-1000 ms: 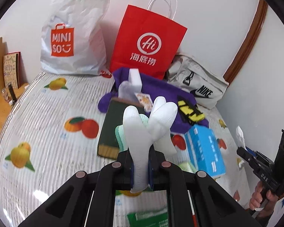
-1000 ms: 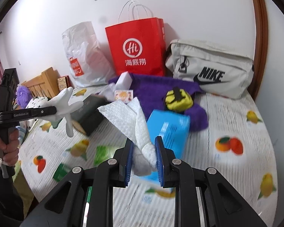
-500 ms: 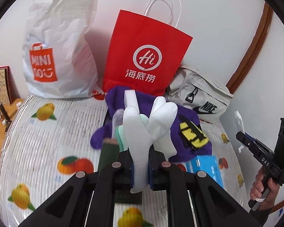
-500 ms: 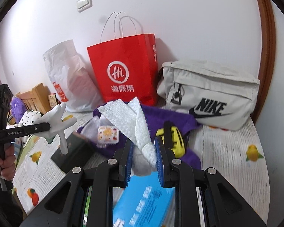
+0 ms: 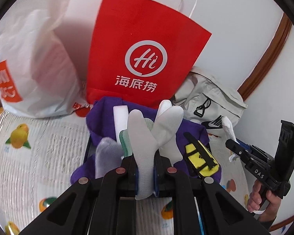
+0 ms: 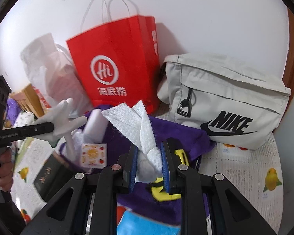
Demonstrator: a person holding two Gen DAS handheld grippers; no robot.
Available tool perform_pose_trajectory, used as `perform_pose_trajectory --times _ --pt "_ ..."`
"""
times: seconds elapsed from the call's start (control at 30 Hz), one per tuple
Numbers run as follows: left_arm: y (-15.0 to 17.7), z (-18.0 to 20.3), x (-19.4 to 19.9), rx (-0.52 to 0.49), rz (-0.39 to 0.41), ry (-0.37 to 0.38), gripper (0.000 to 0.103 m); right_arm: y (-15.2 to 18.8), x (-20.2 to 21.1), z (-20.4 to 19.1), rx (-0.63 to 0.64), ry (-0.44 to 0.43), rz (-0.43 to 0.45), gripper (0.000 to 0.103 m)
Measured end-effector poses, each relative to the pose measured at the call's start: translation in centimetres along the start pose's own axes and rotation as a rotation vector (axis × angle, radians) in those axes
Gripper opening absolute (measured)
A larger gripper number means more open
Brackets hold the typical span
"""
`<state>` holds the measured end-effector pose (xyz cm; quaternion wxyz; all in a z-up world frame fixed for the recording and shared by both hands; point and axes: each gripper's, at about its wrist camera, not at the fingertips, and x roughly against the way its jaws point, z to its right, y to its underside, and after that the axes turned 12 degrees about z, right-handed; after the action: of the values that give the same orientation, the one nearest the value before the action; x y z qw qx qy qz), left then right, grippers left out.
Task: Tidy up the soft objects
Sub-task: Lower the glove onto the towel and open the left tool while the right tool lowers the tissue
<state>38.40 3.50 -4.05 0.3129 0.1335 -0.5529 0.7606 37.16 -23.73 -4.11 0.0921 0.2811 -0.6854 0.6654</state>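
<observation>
Right now my left gripper has its fingers clamped on a white glove, which sticks up out of them with its fingers splayed and a pale green cuff showing just behind. From the right wrist view the same glove hangs out past the black finger tips of that gripper, above a dark book on the bed.

My right gripper has its blue-padded fingers pressed on a crumpled white paper towel, whose loose end fans upward in front of the red paper bag. In the left wrist view that gripper sits off to the right, the towel's tip poking up from it.

Both held things are lifted above the bed, over a purple fleece garment heaped near the wall. On that garment lie a yellow and black pouch, a white foam block and a small orange-printed packet. Behind it stand the red bag with white rope handles, a white plastic shopping bag to its left and a cream Nike bag to its right, all against the white wall. A blue box shows at the bottom edge, just below my right fingers. The bedsheet is white with printed fruit.
</observation>
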Motion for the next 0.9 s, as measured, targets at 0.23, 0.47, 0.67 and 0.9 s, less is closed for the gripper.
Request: perform_pose_trajectory --times 0.23,0.47,0.67,0.9 --pt "0.3 -0.3 -3.6 0.01 -0.05 -0.004 0.011 1.3 -4.2 0.2 -0.01 -0.032 -0.095 0.023" --pt "1.0 -0.2 -5.7 0.008 -0.104 0.025 0.011 2.5 -6.5 0.4 -0.008 -0.033 -0.176 0.023" --pt "1.7 -0.2 -7.1 -0.002 -0.141 0.001 0.011 3.4 -7.9 0.2 -0.011 -0.029 -0.215 0.023" --pt "2.4 -0.3 -8.5 0.006 -0.178 -0.011 0.011 4.2 -9.0 0.0 -0.004 -0.005 -0.244 0.024"
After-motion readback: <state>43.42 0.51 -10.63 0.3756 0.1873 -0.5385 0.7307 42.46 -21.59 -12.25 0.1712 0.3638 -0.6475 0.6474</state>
